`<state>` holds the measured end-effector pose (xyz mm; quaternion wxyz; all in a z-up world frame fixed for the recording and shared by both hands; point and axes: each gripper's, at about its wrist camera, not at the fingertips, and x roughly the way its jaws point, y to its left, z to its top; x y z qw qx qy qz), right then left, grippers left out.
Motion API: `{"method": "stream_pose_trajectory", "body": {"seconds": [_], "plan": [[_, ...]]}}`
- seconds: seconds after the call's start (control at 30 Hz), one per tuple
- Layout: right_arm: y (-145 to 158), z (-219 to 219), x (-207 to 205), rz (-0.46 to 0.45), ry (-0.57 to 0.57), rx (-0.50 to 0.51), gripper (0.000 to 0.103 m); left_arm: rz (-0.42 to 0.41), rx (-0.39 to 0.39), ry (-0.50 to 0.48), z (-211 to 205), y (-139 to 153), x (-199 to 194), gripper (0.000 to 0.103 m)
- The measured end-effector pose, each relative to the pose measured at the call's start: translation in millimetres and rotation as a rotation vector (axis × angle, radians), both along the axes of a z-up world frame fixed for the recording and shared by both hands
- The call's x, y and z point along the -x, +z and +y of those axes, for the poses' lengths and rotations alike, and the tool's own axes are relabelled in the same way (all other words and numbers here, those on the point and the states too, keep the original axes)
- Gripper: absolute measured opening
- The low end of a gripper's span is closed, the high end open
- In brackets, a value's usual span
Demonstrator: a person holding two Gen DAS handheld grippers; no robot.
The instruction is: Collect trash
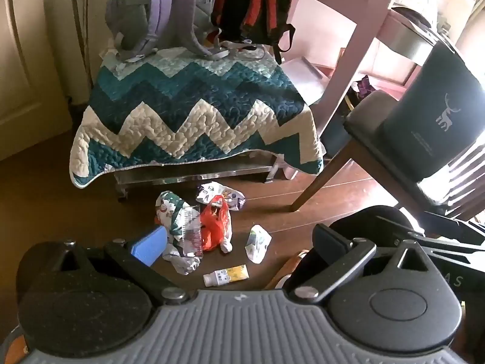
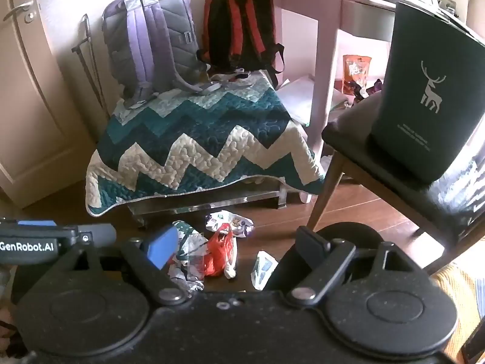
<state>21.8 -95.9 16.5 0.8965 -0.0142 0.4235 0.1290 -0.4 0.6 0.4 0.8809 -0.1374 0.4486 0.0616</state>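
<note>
Partly hidden: trash pile [image 2: 212, 251] behind right claw [image 2: 239, 248].

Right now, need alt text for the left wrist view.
The open left gripper hovers over a small pile of trash on a dark wood floor: crumpled wrappers, an orange plastic bag and a small tube. Behind it, a zigzag quilt covers a low bench holding two backpacks.

2 wrist views above floor trash [image 1: 200, 227]
</note>
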Motion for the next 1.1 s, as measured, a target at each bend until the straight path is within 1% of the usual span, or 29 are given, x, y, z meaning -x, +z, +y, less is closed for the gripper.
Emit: {"method": "stream_pose_trajectory", "body": {"seconds": [0.13,0.2,0.33,0.5,0.63,1.1], "plan": [[2,-2,0,-0.003,-0.003,-0.001,0.085,-0.004,0.003,0.001,2,0,1,0.103],[2,-7,-1,-0.004,-0.005,0.0,0.085,-0.002,-0.001,-0.007,-9,4,-6,0.103],[-2,-10,-5,0.0,-0.014,0.0,0.085,0.003,-0.011,-0.018,-14,2,-11,0.103],[-3,-6,-4,-0.007,-0.014,0.007,0.085,0.002,-0.007,-0.023,-6,-3,-9,0.103],[-2,-4,-3,-0.005,-0.023,0.009,0.085,0.001,0.009,-0.027,-3,1,-3,0.103],[1,0,1,-0.008,-0.023,0.017,0.085,-0.002,0.005,-0.032,-1,-1,1,0.103]]}}
